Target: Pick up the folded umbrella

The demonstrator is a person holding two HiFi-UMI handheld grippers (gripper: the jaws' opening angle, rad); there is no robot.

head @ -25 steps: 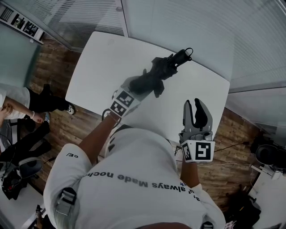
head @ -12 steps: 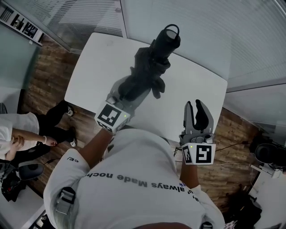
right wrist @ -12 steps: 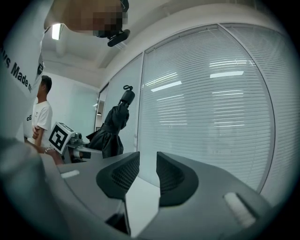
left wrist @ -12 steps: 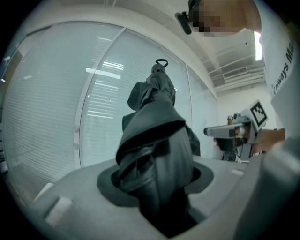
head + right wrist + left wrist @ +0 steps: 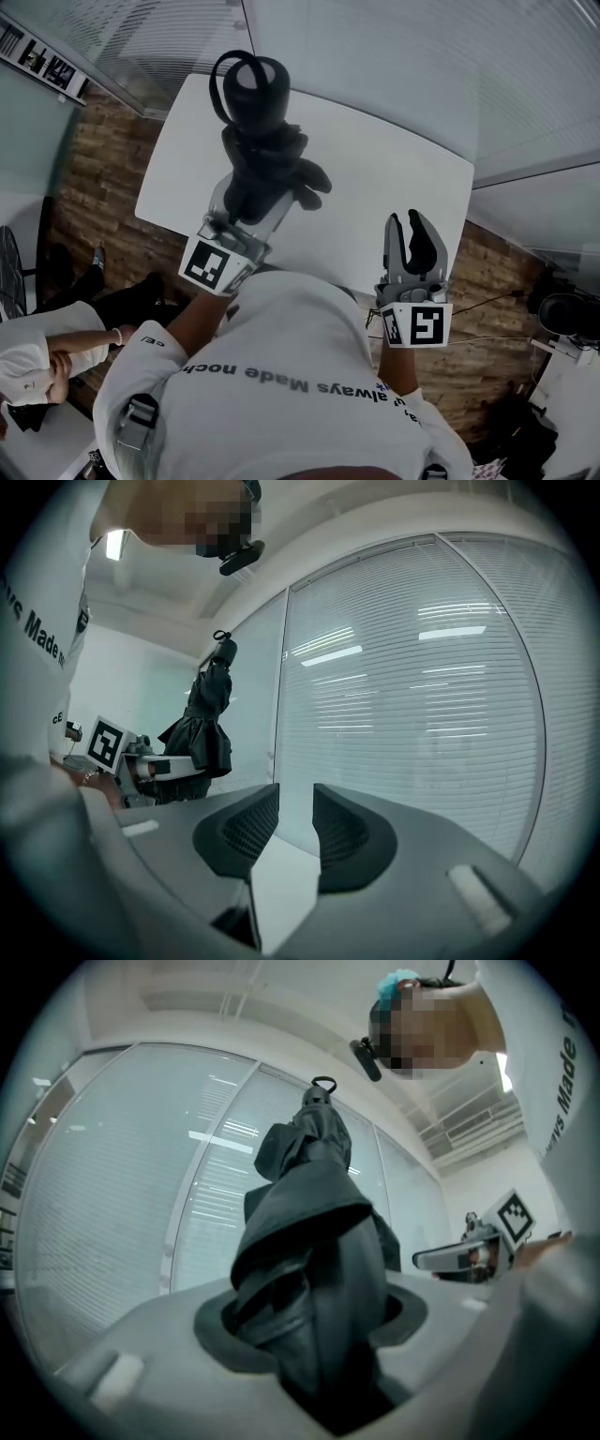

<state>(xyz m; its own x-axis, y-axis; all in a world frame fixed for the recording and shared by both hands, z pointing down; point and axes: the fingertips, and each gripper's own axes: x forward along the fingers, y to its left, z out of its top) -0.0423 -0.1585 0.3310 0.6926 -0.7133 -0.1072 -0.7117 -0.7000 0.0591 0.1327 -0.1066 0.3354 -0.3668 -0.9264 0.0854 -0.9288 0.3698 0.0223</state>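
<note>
The white table (image 5: 394,178) stands on a wood-plank floor (image 5: 103,159), its far edge close to glass walls with blinds (image 5: 375,56). A second ago the folded umbrella (image 5: 262,159) lay low over the table's middle. Now it stands nearly upright above the left half, strap loop up, clamped in the left gripper's (image 5: 246,204) fingers. The right gripper (image 5: 413,234) hovers at the near edge, fingers slightly apart and empty. Floor borders the left and near edges.
</note>
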